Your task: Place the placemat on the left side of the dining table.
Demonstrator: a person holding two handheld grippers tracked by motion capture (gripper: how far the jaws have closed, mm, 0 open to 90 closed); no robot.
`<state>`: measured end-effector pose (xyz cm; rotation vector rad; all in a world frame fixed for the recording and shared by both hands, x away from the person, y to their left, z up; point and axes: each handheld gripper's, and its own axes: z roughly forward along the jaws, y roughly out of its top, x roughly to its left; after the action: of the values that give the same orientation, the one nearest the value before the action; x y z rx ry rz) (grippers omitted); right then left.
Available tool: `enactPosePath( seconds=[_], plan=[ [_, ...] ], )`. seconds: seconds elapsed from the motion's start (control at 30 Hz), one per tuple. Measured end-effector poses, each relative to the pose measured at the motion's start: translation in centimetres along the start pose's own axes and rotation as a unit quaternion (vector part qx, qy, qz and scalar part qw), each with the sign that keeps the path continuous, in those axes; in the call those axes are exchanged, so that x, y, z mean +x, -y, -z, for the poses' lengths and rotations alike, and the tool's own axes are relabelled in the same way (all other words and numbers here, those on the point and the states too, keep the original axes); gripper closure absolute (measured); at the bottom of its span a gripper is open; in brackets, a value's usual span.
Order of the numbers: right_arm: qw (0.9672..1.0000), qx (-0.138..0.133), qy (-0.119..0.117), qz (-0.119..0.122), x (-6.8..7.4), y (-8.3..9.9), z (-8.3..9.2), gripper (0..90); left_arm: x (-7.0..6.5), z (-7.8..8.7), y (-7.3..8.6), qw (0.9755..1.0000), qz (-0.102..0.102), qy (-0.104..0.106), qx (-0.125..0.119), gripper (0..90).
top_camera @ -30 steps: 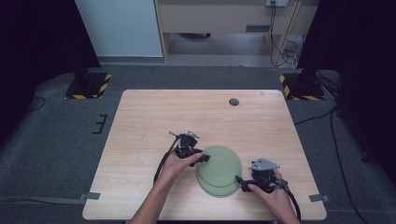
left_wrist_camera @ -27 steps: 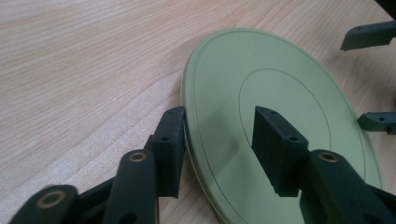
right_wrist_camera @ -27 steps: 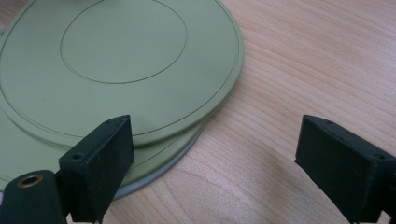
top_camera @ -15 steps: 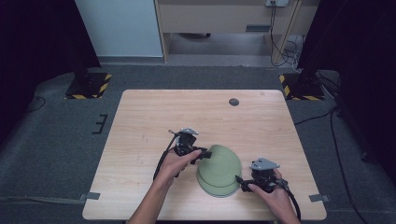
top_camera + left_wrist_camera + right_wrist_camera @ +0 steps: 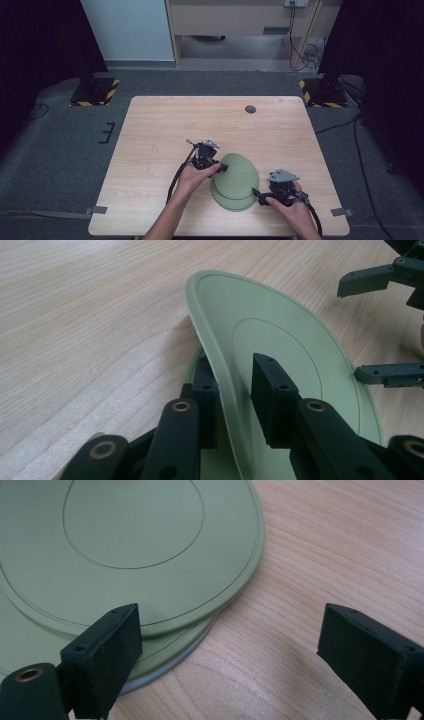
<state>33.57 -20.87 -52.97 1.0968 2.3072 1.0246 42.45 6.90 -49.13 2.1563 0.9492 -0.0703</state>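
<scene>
Left claw [image 5: 235, 405] pinching the rim of the top green plate [image 5: 280, 355], tipping it up on edge over the plates underneath [image 5: 165, 655] (a small stack). Right claw [image 5: 225, 655] wide apart, gripping nothing, just beside the stack's near edge. All on the wooden table [image 5: 165, 130], toward its front.

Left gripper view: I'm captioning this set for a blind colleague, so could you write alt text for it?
The left gripper clamps the rim of a pale green plate, tilting it up off another green plate beneath it on a light wooden table. The right gripper sits open at the right edge, beyond the raised plate.
</scene>
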Motion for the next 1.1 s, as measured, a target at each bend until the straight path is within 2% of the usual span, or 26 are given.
enactPosePath(
  seconds=[0.2, 0.33, 0.43, 0.6, 0.67, 1.03, 1.1],
  plan=[
    [1.0, -0.001, 0.002, 0.001, 0.03, 0.01, -0.01, 10.5, -0.26, -0.25, 0.1, 0.9999, -0.006, -0.012, 0.002, 73.9],
    [1.0, 0.0, 0.002, -0.001, -0.01, 0.0, -0.02, 9.8, -0.24, -0.11, 0.18, 0.9999, -0.004, -0.011, -0.007, 74.6],
    [1.0, -0.001, 0.003, -0.001, 0.0, 0.0, -0.03, 9.3, -0.32, -0.17, 0.16, 0.9998, -0.01, -0.014, -0.006, 76.8],
    [1.0, -0.003, 0.004, -0.002, 0.04, 0.0, -0.08, 9.1, -0.33, -0.06, 0.06, 0.9997, 0.003, -0.009, -0.021, 83.1],
    [1.0, -0.003, 0.004, 0.001, 0.04, 0.0, -0.1, 9.1, -0.45, -0.06, -0.02, 0.9997, 0.0, -0.013, -0.022, 84.2],
    [0.9999, -0.015, 0.004, -0.007, -0.23, -0.1, 0.21, 9.0, -0.59, 0.37, -0.25, 0.9995, 0.001, -0.011, -0.03, 84.9],
    [0.9998, -0.016, 0.004, -0.011, -0.27, -0.12, 0.3, 8.9, -0.57, 0.53, -0.31, 0.9993, 0.006, -0.011, -0.034, 84.9]
  ],
)
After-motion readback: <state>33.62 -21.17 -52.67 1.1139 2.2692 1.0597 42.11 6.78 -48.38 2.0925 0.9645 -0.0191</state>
